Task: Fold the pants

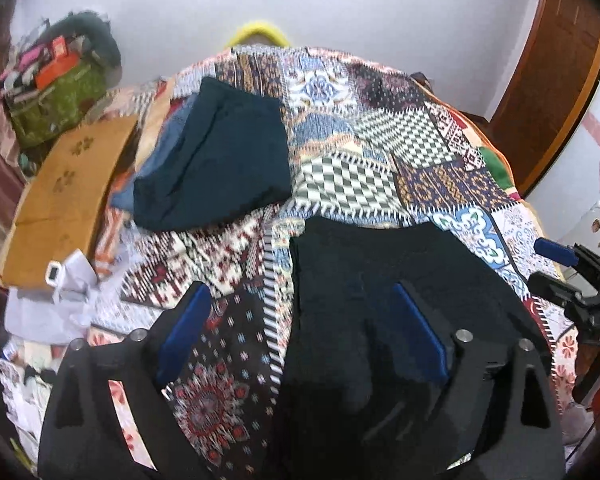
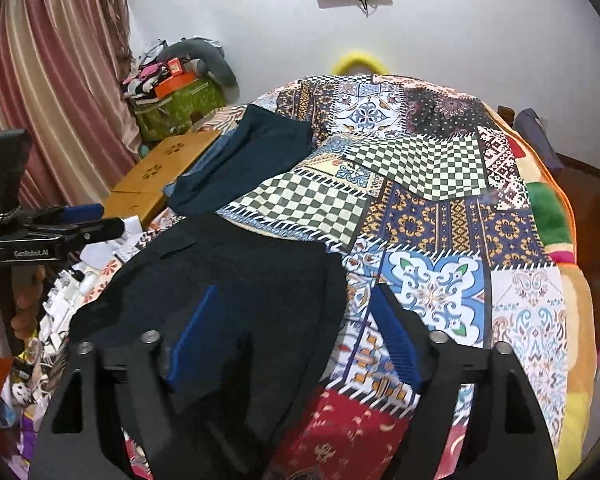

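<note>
Black pants [image 1: 380, 280] lie flat on the patchwork bedspread [image 1: 360, 152], near the bed's front edge; they also show in the right wrist view [image 2: 228, 272]. My left gripper [image 1: 300, 332] is open, hovering over the pants' left edge, one blue pad over the bedspread, one over the pants. My right gripper [image 2: 296, 340] is open, straddling the pants' right edge. It also shows at the right edge of the left wrist view [image 1: 556, 256]. The left gripper shows at the left of the right wrist view [image 2: 88, 216].
A folded dark teal garment [image 1: 220, 156] lies on top of blue clothes farther back on the bed [image 2: 252, 156]. A low wooden table [image 1: 64, 196] stands left of the bed, with white clutter [image 1: 68, 280] beside it. A green bag [image 2: 176, 108] sits by the curtain.
</note>
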`<state>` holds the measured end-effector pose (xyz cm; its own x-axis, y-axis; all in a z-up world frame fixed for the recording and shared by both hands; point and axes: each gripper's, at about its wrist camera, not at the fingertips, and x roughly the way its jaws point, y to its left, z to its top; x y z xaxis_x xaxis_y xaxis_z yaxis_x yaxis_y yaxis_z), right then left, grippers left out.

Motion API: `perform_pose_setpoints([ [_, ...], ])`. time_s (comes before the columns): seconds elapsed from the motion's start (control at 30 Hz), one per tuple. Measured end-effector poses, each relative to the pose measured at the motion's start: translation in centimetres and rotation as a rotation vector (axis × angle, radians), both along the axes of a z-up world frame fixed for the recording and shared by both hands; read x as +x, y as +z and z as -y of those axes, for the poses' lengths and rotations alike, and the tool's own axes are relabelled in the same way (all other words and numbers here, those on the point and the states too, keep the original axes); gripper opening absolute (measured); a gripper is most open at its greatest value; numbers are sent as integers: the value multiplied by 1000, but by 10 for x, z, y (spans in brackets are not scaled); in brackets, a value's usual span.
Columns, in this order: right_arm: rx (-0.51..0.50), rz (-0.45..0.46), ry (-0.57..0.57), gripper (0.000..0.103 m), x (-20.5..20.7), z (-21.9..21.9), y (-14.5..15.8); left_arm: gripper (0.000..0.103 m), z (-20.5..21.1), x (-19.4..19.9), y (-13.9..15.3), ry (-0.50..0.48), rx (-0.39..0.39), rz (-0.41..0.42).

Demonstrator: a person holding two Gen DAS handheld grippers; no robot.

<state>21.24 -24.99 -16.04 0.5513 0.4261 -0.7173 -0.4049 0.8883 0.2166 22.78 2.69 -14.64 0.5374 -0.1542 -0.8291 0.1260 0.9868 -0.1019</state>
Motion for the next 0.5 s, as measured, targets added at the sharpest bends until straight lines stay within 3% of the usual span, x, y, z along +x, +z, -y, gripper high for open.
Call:
perform_pose_setpoints([
  [0.27, -26, -138, 49, 78, -7, -7, -37, 93, 0, 1, -48, 5, -103, -189],
  [0.5, 127, -250, 36, 79, 6, 4, -60, 93, 8, 12, -68, -19, -223, -284],
])
